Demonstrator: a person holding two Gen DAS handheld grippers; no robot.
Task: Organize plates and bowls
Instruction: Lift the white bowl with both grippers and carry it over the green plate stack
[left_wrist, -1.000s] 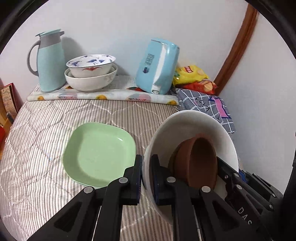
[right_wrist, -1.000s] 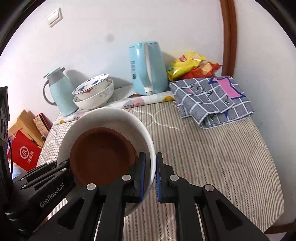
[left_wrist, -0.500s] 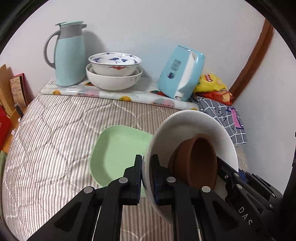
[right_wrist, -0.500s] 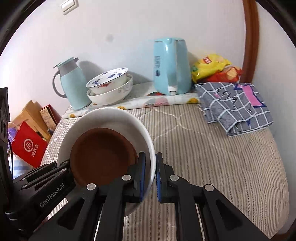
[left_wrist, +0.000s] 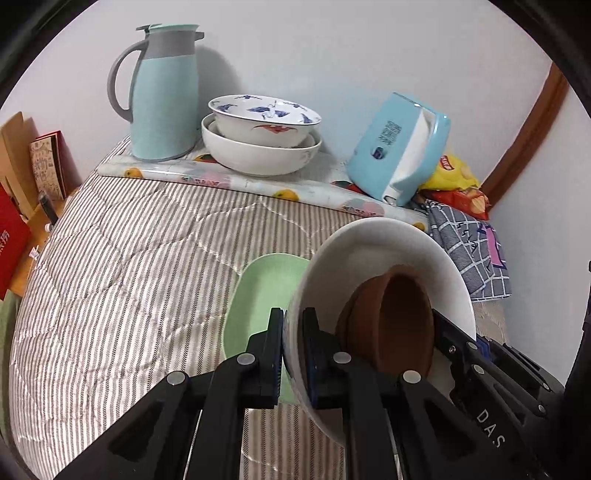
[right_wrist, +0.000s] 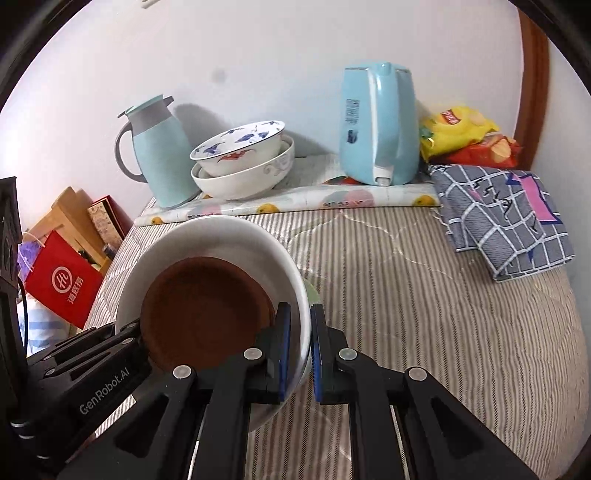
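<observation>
We've got the white bowl (left_wrist: 388, 251) pinched from both sides: the left gripper (left_wrist: 293, 350) is clamped on its near rim, and the right gripper (right_wrist: 300, 354) is clamped on the opposite rim. A brown bowl (right_wrist: 205, 314) sits nested inside it. The whole thing hangs tilted above the striped bedcover (right_wrist: 424, 295), partly over the green plate (left_wrist: 258, 295) lying flat there. At the back, 2 more bowls (left_wrist: 260, 144) are stacked on a fruit-print mat (left_wrist: 236, 181) between the teal thermos jug (left_wrist: 162, 96) and the blue kettle (right_wrist: 375, 125)
</observation>
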